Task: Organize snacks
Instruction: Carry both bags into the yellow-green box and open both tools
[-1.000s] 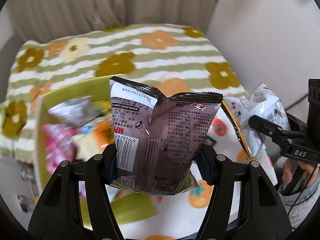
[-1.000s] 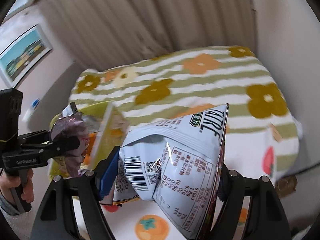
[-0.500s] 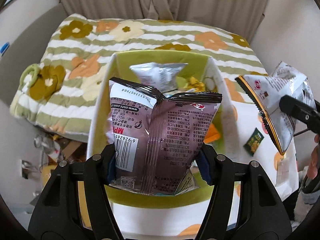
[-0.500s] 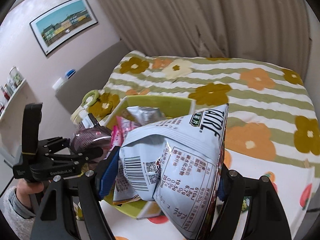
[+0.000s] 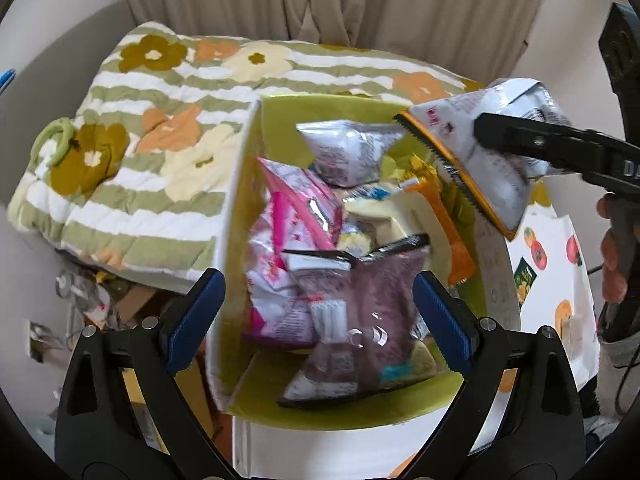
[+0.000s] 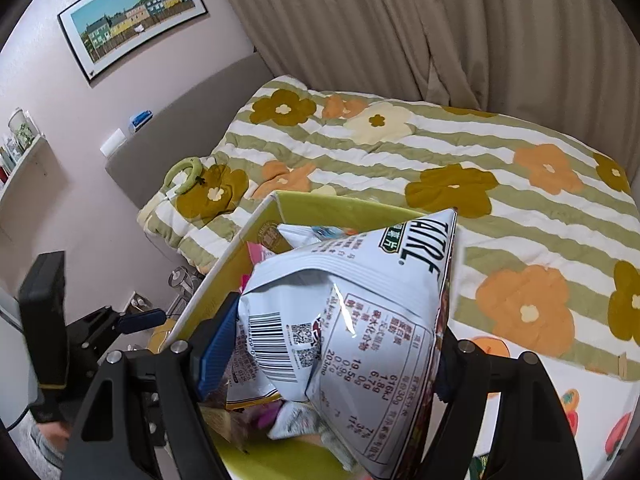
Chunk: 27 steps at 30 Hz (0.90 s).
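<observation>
Left wrist view: left gripper point(image 5: 316, 312) spread wide, purple packet point(image 5: 360, 320) lying loose in the green box point(image 5: 240, 208) mid-frame. Right gripper point(image 6: 332, 344) pinches the white chip bag point(image 6: 360, 312) above that box; next, I'd judge, lower and release it.

Pinkish wall point(image 6: 60, 92) with a framed picture point(image 6: 132, 16) of colourful houses on it, and a little shelf point(image 6: 24, 160) with jars off to the side. Beige curtains point(image 6: 400, 28) hang behind a bed point(image 6: 460, 152) with a green striped flowery quilt point(image 5: 132, 128) and a grey headboard point(image 6: 180, 120)
</observation>
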Tool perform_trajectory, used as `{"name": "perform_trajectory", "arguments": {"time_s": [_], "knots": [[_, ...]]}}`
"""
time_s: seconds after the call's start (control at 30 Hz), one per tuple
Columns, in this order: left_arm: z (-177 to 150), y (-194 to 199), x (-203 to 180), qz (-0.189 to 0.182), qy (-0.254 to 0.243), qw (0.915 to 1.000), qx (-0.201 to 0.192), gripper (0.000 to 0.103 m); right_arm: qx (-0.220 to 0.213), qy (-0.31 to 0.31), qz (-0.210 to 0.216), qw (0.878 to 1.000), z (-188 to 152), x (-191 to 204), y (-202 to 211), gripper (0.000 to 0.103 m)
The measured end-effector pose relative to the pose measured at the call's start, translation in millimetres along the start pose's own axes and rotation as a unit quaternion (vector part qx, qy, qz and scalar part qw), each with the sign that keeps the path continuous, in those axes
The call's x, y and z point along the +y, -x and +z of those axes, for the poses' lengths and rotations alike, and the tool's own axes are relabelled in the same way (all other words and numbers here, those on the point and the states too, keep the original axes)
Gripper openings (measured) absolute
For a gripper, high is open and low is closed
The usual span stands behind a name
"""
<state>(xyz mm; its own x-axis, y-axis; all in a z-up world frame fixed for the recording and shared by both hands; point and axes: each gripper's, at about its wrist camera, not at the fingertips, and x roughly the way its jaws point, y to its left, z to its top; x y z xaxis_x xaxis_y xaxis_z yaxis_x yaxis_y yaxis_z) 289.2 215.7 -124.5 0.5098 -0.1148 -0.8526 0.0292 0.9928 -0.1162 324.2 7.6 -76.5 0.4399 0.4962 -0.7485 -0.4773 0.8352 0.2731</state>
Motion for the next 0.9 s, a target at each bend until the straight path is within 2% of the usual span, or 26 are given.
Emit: {"name": "perform_trajectory", "arguments": {"time_s": [0.17, 0.23, 0.37, 0.4, 0.43, 0.47, 0.73, 0.9], "knots": [[4.8, -2.7, 19.7, -0.002, 0.015, 0.9999, 0.006, 0.094, 0.030, 0.011, 0.011, 0.999, 11.7, 15.7, -28.0, 0.076], [3.2, -4.5, 23.8, -0.007, 0.020, 0.9997, 0.012, 0.094, 0.043, 0.014, 0.014, 0.999, 12.6, 20.5, -40.1, 0.081], [-3.8, -6.9, 26.5, -0.006, 0.024, 0.9995, 0.022, 0.094, 0.037, 0.011, 0.022, 0.999, 10.3, 23.8, -48.1, 0.086], [-5.5, -7.1, 26.4, -0.004, 0.023, 0.9995, 0.022, 0.094, 0.029, 0.008, 0.027, 0.999, 9.6, 23.3, -47.1, 0.091], [-6.8, -6.8, 26.3, -0.003, 0.024, 0.9995, 0.022, 0.094, 0.022, 0.007, 0.030, 0.999, 8.5, 22.6, -45.8, 0.101], [-7.5, -7.0, 26.3, -0.004, 0.025, 0.9994, 0.023, 0.094, 0.014, 0.007, 0.029, 0.999, 7.2, 22.2, -44.0, 0.103], [-8.7, -0.4, 23.8, -0.003, 0.026, 0.9995, 0.017, 0.094, -0.006, 0.012, 0.009, 1.000, -0.1, 21.5, -31.5, 0.103], [-11.0, 10.7, 14.3, -0.001, 0.024, 0.9997, 0.007, 0.094, -0.014, 0.016, 0.010, 1.000, -5.5, 22.5, -18.6, 0.103]]}}
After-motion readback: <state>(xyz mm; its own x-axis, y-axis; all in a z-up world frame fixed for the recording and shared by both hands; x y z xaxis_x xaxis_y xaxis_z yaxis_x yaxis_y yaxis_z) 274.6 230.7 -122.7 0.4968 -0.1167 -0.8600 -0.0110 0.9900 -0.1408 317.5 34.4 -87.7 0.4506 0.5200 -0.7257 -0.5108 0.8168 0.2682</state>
